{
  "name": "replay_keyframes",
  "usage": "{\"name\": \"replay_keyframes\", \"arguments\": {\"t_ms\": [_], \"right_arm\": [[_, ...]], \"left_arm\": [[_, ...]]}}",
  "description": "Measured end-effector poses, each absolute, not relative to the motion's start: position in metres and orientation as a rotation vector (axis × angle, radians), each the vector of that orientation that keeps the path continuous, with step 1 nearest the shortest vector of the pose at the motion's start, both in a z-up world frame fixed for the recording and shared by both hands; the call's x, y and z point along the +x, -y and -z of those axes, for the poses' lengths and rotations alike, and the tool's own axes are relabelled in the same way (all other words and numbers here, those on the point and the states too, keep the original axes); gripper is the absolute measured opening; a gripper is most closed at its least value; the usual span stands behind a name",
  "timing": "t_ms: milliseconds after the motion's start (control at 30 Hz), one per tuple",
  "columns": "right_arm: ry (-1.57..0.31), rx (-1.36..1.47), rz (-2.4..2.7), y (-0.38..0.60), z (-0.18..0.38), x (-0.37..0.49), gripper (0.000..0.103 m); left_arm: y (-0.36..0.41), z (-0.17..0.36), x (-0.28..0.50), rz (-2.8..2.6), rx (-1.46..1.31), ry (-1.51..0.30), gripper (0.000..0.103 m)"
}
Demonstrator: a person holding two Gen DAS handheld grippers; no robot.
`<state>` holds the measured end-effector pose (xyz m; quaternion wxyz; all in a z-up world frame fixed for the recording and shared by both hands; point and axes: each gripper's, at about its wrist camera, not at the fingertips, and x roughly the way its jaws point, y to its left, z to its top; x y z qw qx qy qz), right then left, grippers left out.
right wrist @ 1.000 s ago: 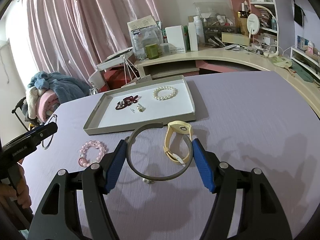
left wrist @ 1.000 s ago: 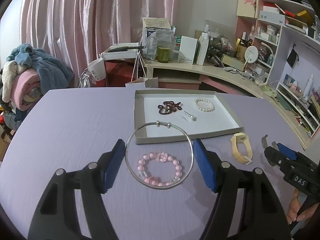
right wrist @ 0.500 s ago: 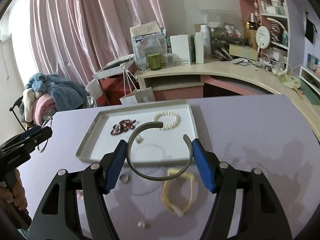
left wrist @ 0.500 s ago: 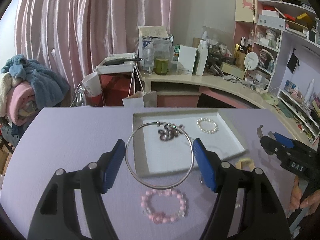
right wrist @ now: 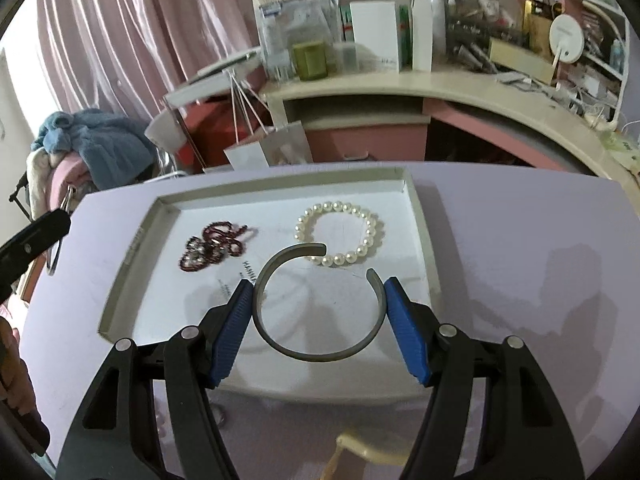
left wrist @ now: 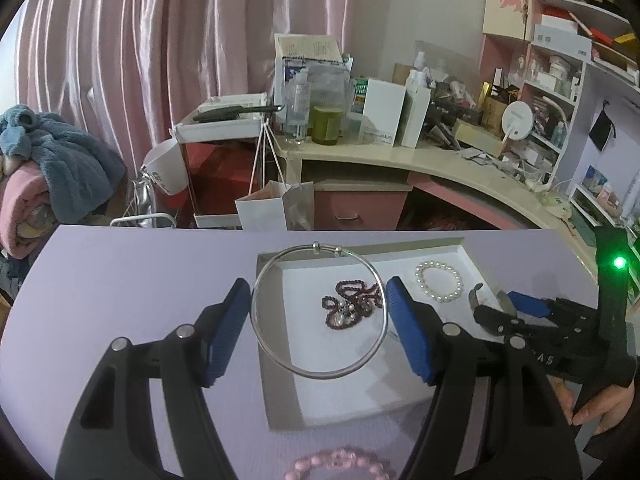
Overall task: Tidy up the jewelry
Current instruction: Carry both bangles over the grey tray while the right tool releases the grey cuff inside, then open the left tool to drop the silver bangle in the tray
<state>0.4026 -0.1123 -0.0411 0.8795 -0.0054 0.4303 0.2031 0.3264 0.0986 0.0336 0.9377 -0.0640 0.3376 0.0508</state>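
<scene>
A silver bangle (left wrist: pixel 318 310) is clamped in the left gripper (left wrist: pixel 318 330) and a dark cuff (right wrist: pixel 318 304) in the right gripper (right wrist: pixel 319 330), both carried above the tray (right wrist: pixel 416 208) for setting down; a pearl bracelet (right wrist: pixel 340 234) lies at two o'clock.

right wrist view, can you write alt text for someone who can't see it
The right claw grips an open dark metal cuff bangle between its blue pads, held above a shallow white tray on a lilac table. In the tray lie a pearl bracelet and a dark red bead strand.
</scene>
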Motion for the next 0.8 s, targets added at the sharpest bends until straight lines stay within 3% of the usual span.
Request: {"name": "replay_keyframes", "arguments": {"t_ms": [200, 800], "right_arm": [[-0.934, 0.034, -0.422, 0.118, 0.046, 0.411, 0.073], [-0.888, 0.168, -0.381, 0.146, 0.025, 0.414, 0.073]], "left_arm": [[-0.1, -0.02, 0.348, -0.093, -0.137, -0.716, 0.069], [-0.094, 0.021, 0.388, -0.072, -0.168, -0.832, 0.069]]}}
